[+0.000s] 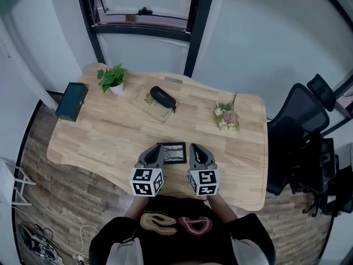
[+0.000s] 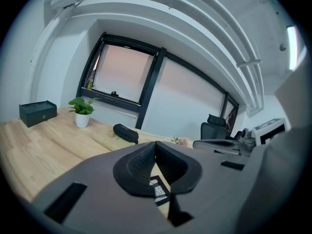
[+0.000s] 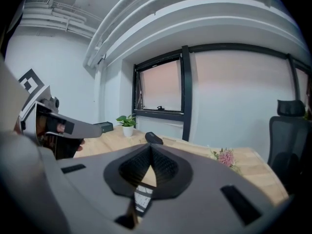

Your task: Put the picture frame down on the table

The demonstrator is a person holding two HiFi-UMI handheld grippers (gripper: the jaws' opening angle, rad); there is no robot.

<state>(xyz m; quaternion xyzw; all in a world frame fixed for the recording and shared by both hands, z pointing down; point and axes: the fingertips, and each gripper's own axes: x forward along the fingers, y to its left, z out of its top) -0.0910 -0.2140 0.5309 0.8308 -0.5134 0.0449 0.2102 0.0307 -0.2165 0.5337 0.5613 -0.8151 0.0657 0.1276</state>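
1. Stretching across most of the head view, the pale wooden surface (image 1: 110,137) is showing a smooth, straight grain and rounded corners. A black mesh office chair (image 1: 295,131) is standing off its right end.
2. The left gripper (image 1: 153,152) and the right gripper (image 1: 196,151) are hovering side by side over the near edge, both pointing away from the person and slightly down. Each is pressing its ribbed black pads fully together, with nothing between them.
3. The picture frame (image 1: 171,153) is lying in the gap between the two gripper tips, seemingly flat on the surface already. As far as I can tell, neither gripper is touching it. It is showing as a thin, dark-rimmed rectangle with a pale print inside, and its slightly longer side is appearing to run from one gripper toward the other. Both are sitting about equally near, one at each end. In each gripper view it is peeking out just beneath the closed pads. The put-down is looking finished or nearly so, and any coming move is depending on backing away without nudging the rim.
4. Farther back, a pale flat mat (image 1: 150,106) is carrying a black oval glasses case (image 1: 163,97). A boxy dark green case (image 1: 71,101) is sitting at the far left corner, and a leafy plant (image 1: 112,79) in a white pot is standing near it. A small dried flower bunch (image 1: 227,116) is lying toward the right.
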